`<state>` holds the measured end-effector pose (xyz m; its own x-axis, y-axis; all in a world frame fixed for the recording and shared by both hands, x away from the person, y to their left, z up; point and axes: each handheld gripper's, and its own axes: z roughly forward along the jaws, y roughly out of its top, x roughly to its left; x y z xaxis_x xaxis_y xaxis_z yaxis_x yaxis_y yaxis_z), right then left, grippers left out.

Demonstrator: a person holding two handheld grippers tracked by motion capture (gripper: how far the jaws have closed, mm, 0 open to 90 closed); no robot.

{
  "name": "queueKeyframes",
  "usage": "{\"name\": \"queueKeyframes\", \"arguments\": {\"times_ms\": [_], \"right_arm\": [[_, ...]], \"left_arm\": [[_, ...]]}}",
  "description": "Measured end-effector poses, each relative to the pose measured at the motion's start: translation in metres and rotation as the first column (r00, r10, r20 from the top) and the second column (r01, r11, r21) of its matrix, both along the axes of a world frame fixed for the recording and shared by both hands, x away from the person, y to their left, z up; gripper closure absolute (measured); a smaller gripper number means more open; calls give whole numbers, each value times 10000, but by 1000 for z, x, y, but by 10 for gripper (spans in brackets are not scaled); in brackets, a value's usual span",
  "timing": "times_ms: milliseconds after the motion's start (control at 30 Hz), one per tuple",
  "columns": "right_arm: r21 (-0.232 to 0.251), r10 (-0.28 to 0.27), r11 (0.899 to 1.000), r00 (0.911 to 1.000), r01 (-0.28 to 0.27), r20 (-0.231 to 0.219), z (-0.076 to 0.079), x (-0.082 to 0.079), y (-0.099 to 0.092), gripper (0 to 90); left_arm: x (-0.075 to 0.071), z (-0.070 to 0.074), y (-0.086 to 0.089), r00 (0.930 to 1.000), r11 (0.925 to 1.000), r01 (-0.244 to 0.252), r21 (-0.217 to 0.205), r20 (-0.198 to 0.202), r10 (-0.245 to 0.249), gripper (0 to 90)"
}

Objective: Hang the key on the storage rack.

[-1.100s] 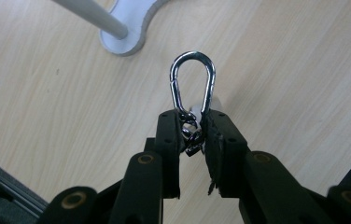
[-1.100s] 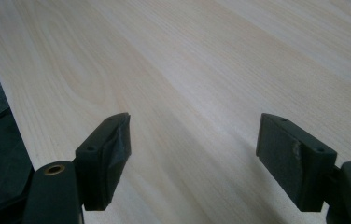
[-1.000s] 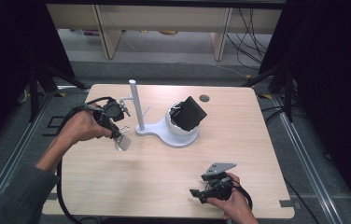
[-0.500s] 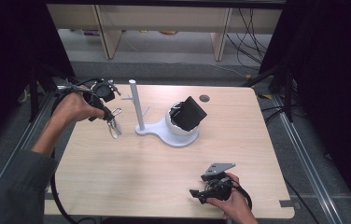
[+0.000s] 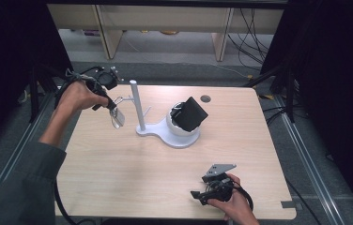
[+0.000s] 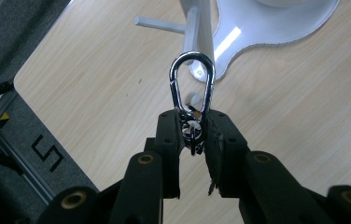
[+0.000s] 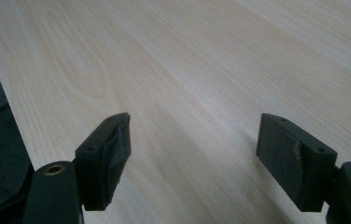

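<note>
The left tongs (image 6: 192,135) pinch a glossy steel carabiner (image 6: 192,86) by its ring, just beside the smooth white stand (image 5: 165,133). The right tongs (image 7: 192,154) gape empty over the pale woodgrain table (image 7: 211,56).

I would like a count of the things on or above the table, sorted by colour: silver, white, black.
Silver: 1, the carabiner, held in the left tongs.
White: 1, the stand with post and pegs.
Black: 3, the left tongs, the open right tongs and the black box on the stand's round cup.
Total: 5
</note>
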<state>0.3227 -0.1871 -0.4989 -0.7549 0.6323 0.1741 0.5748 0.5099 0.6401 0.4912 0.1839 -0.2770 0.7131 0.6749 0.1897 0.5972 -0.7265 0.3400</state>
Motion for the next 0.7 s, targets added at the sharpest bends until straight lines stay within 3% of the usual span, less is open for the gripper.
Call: {"name": "queueKeyframes", "arguments": {"times_ms": [267, 333, 400, 433, 600, 633, 700], "right_arm": [[-63, 81, 9999, 10000, -81, 55, 0, 0, 0, 272], [130, 18, 9999, 10000, -18, 62, -2, -1, 1, 272], [1, -31, 10000, 9998, 31, -211, 1, -2, 1, 272], [-51, 84, 10000, 9999, -83, 76, 0, 0, 0, 272], [-3, 3, 10000, 9999, -3, -159, 0, -1, 1, 272], [119, -4, 9999, 10000, 3, 73, -2, 0, 1, 272], [-38, 91, 10000, 10000, -91, 40, -1, 0, 1, 272]], "left_arm": [[8, -6, -7, 9999, 9999, -125, -50, -78, 125, 750], [10, -8, -9, 9998, 9998, -176, -58, -64, 176, 750], [11, -9, -11, 9998, 9998, -105, 144, -169, 107, 749], [12, -10, -12, 9998, 9999, -143, 65, -138, 144, 749], [14, -12, -17, 9999, 9996, -38, 269, -165, 42, 749], [14, -12, -17, 9999, 9996, -38, 269, -165, 42, 749], [16, -14, -18, 9999, 9998, -92, 195, -124, 94, 749]]}}
